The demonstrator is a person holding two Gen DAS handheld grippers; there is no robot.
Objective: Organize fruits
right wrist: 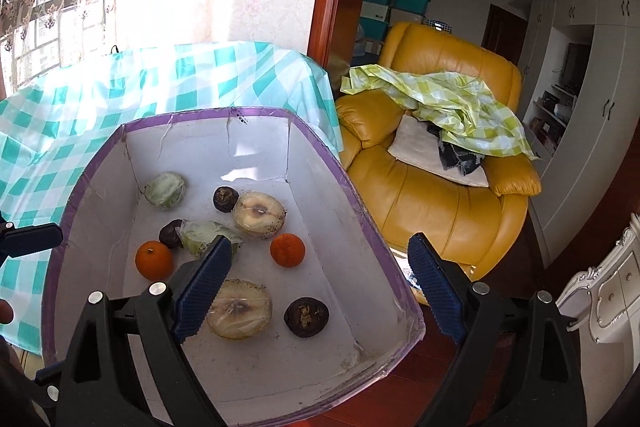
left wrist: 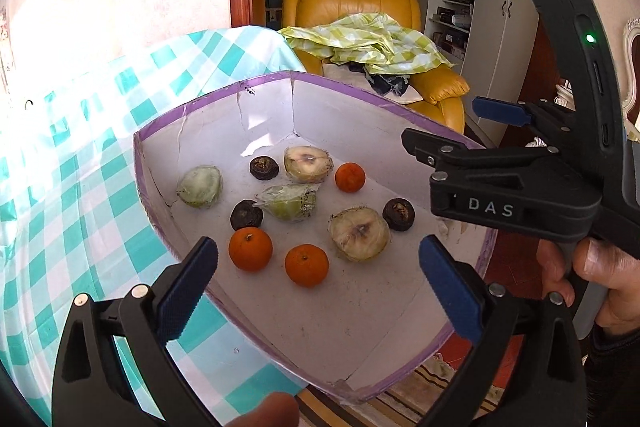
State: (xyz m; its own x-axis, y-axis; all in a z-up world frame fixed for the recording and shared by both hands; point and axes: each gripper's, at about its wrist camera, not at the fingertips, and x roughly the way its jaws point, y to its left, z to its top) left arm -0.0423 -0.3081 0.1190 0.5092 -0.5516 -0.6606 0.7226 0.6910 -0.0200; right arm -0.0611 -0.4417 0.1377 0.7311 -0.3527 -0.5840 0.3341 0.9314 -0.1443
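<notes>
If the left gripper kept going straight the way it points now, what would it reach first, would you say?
Probably the nearest orange in the box: it lies on the floor just ahead of the open left gripper, roughly midway between the fingers. Depth is hard to judge, so the bare floor just short of it is possible.

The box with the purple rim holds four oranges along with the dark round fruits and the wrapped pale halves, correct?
Not quite. The box holds three oranges, not four: one at the near left, one beside it and one farther back on the right. The left wrist view shows all three. The dark round fruits and wrapped pale halves are there.
</notes>
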